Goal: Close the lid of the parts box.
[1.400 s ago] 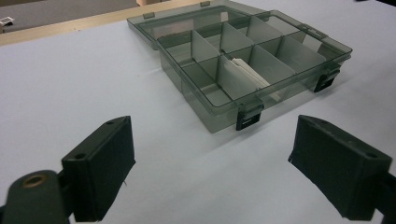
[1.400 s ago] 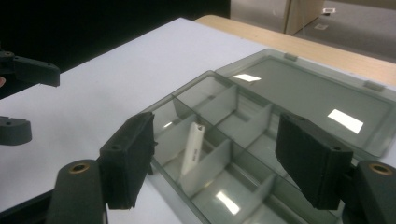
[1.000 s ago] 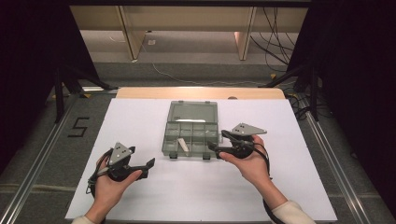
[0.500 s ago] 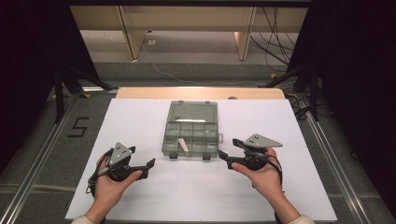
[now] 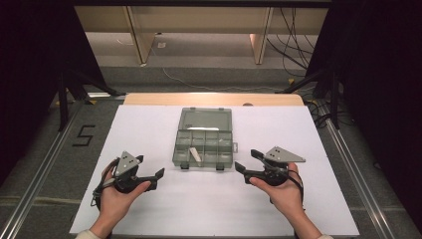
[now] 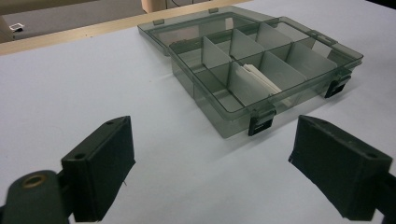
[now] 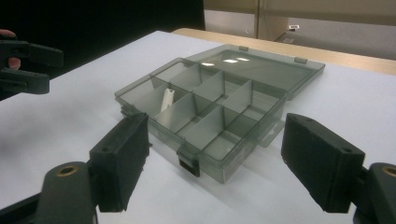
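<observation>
Since the earlier frame, the right gripper has drawn back toward the lower right, away from the open compartment box. Both it and the left gripper stand wide open, holding nothing. A pale piece lies in one compartment, too small to identify.

A white table sheet lies over a wooden tabletop, cables behind.

Even overhead light, dark surroundings; glare on the open lid, soft focus.
</observation>
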